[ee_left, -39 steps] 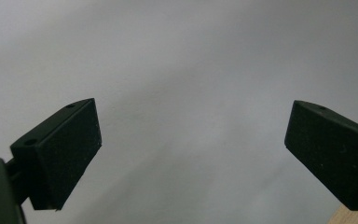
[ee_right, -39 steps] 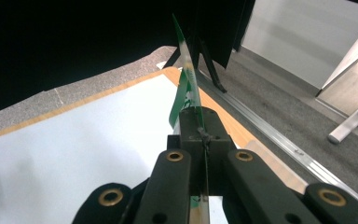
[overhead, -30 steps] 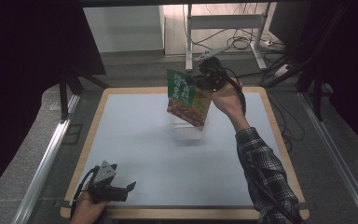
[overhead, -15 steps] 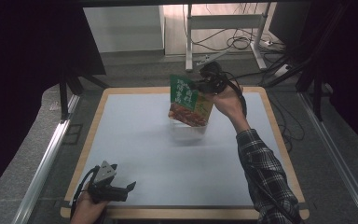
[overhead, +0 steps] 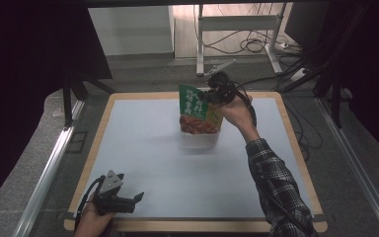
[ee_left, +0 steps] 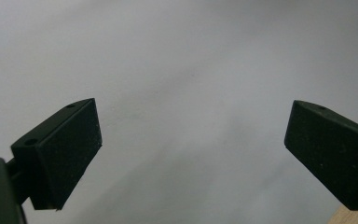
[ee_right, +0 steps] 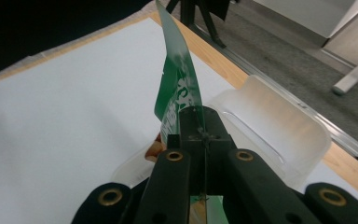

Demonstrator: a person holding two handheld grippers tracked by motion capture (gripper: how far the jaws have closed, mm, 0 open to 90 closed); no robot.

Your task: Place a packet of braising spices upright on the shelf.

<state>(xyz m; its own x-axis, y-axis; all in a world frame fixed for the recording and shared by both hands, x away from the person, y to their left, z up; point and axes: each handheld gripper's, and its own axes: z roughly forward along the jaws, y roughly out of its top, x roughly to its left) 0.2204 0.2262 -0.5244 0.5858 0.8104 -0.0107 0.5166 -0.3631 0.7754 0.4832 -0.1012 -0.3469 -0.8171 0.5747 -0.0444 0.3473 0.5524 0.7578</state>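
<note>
R gripper [overhead: 208, 95] pinches top edge of flat green-and-orange printed food pouch [overhead: 197, 112], hanging upright over clear frosted plastic tub [overhead: 200, 140] mid white table mat [overhead: 143, 148]; L gripper [overhead: 139, 197] jaws spread, empty, near front-left corner

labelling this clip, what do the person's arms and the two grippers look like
Both grippers are black: the left gripper carries a grey three-cornered plate and has blocky, wedge-shaped jaws; the right gripper trails black cables. The right arm wears a dark plaid sleeve.
</note>
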